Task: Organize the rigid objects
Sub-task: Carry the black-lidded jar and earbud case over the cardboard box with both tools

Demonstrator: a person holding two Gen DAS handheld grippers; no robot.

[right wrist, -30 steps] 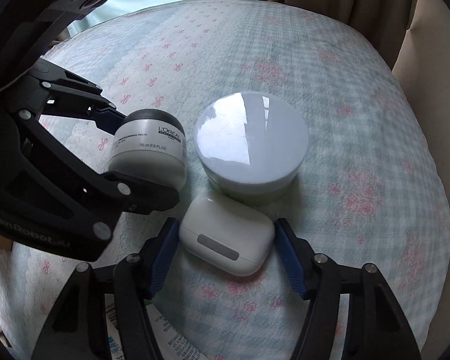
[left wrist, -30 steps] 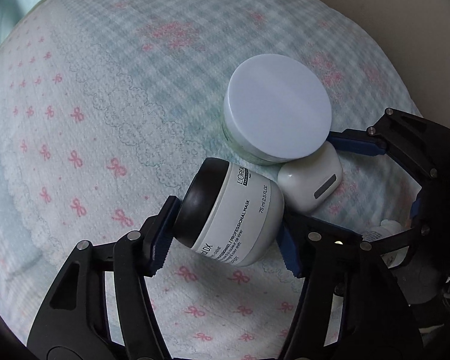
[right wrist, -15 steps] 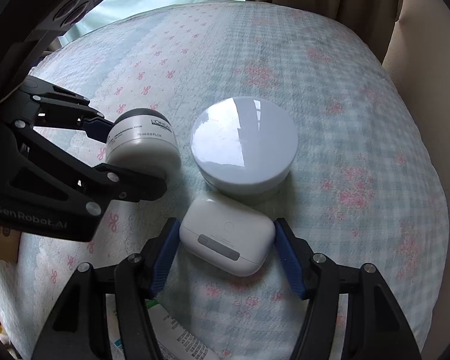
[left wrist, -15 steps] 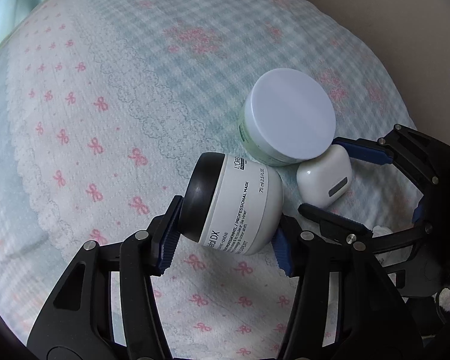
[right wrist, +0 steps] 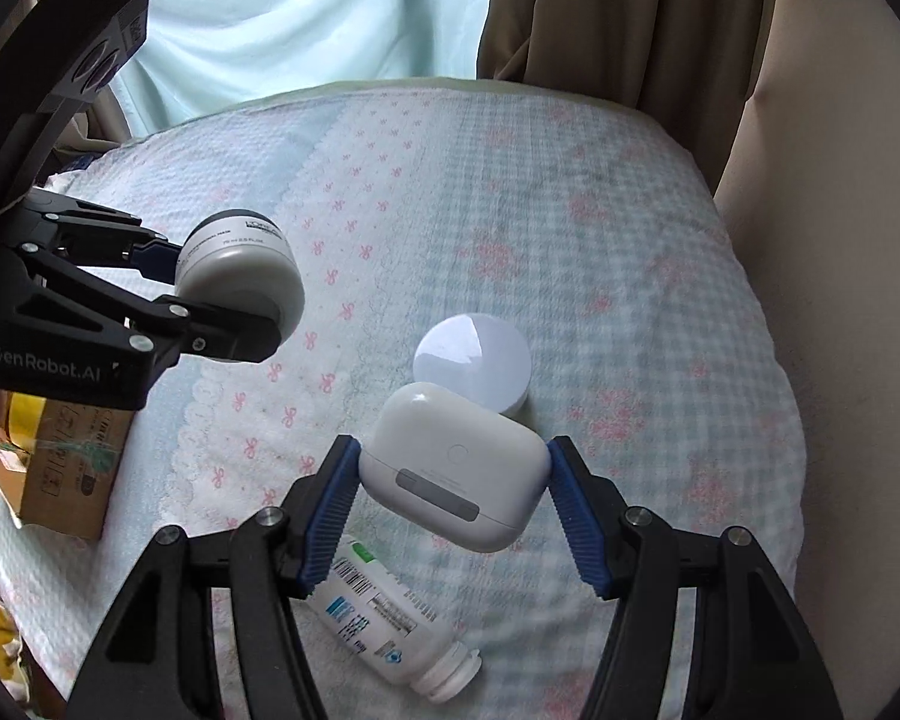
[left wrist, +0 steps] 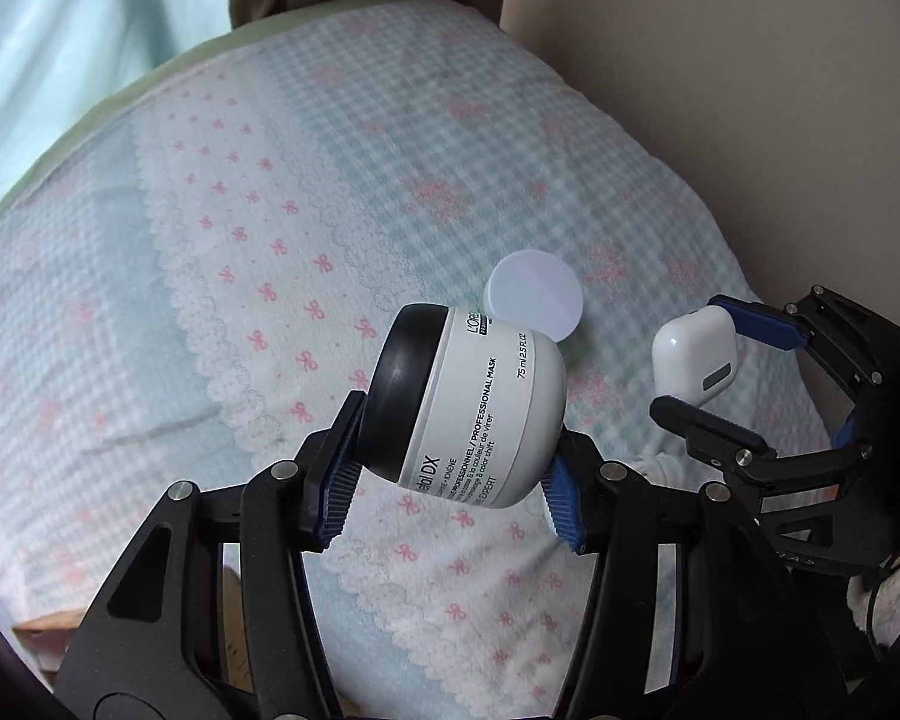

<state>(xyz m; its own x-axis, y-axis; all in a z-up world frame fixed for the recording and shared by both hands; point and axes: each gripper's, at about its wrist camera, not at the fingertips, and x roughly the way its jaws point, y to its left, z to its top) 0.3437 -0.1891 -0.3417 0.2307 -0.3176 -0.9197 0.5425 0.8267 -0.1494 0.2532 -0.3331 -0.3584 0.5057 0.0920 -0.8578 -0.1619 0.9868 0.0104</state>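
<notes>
My left gripper (left wrist: pixel 450 474) is shut on a white L'Oreal jar with a black lid (left wrist: pixel 468 405) and holds it on its side, well above the bed. It also shows in the right wrist view (right wrist: pixel 240 288). My right gripper (right wrist: pixel 453 516) is shut on a white earbuds case (right wrist: pixel 456 474) and holds it in the air; the case also shows in the left wrist view (left wrist: pixel 693 360). A round jar with a pale lilac lid (right wrist: pixel 473 363) stands on the blanket below, also in the left wrist view (left wrist: pixel 534 300).
A white bottle with a printed label (right wrist: pixel 390 624) lies on the checked blanket (right wrist: pixel 630 240) under my right gripper. A cardboard box (right wrist: pixel 66 468) sits at the bed's left edge. A beige wall (right wrist: pixel 810 240) and curtains (right wrist: pixel 600 18) border the right and far sides.
Both grippers have risen away from the bed, each lifting its object. The jar and the earbuds case have left the blanket and moved apart; the lilac-lidded jar stays put.
</notes>
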